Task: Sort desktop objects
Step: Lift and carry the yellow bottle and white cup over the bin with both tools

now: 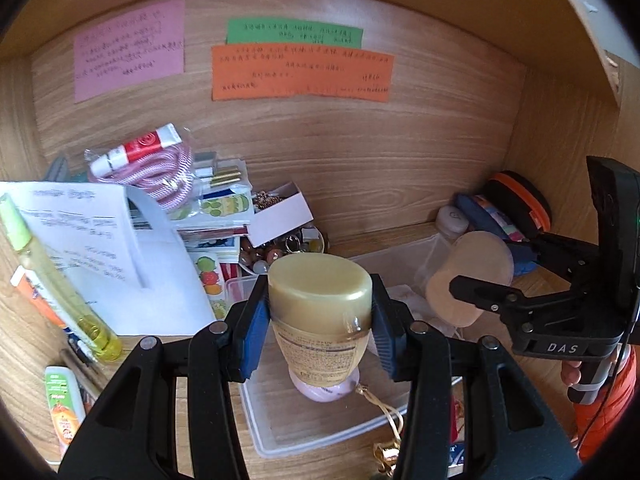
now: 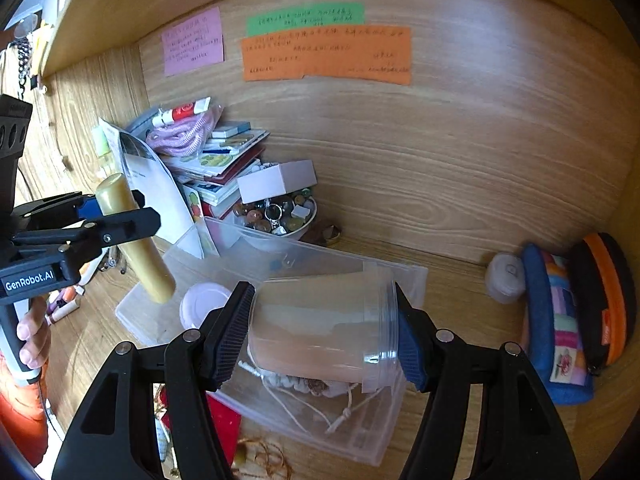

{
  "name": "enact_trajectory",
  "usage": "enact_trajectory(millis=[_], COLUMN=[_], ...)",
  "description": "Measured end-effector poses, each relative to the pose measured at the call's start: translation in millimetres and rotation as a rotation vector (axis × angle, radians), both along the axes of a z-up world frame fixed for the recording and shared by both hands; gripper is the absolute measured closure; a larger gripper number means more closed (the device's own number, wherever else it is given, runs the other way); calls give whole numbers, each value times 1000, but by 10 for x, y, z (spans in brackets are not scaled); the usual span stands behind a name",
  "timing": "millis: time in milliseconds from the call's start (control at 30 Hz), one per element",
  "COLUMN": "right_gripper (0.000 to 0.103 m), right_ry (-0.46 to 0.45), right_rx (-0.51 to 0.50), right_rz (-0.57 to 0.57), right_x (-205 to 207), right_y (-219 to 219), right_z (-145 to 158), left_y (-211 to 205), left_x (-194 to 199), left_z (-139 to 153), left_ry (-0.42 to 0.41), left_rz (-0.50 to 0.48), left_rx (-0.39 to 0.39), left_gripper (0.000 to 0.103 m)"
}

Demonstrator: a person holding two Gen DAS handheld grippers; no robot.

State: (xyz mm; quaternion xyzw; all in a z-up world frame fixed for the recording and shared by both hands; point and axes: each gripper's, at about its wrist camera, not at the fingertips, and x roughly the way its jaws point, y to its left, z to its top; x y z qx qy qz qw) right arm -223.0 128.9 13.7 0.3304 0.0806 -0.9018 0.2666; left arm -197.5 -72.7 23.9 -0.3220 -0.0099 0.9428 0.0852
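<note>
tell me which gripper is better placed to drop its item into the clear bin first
Left. The left gripper holds the yellow bottle directly over the clear bin; the right gripper's peach jar lies sideways.

Three paper notes [image 1: 129,49]; two grippers [image 1: 320,312]; two clear bins [image 2: 280,256]

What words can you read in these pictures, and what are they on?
"DAS": on the right tongs.
"GenRobot.AI": on the left tongs.
Coloured wall notes: handwriting too small to read.
Yellow bottle label: blurred.
White paper sheet: print unreadable.
</note>
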Motion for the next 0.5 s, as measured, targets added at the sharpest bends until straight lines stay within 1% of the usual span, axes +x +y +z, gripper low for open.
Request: enact_trajectory(millis=[200, 267, 400, 500], right_gripper=[41, 41, 41, 41], right_ry=[-30, -38, -57, -77], right_rx=[21, 28, 47, 65], right_rz=[13, 15, 20, 17], right_x=[-213, -268, -387, -471], right_y=[-113, -137, -202, -241], right_z=[-124, -157, -241, -328], left_y=[45, 54, 48, 95], left_x=[-204, -246, -349, -417], left_z=[-157, -165, -170, -185], left_ry=[-44, -40, -55, -61], left_rz=[-15, -12, -21, -24], left_rx=[-18, -27, -9, -24], left_gripper=[57, 57, 57, 57])
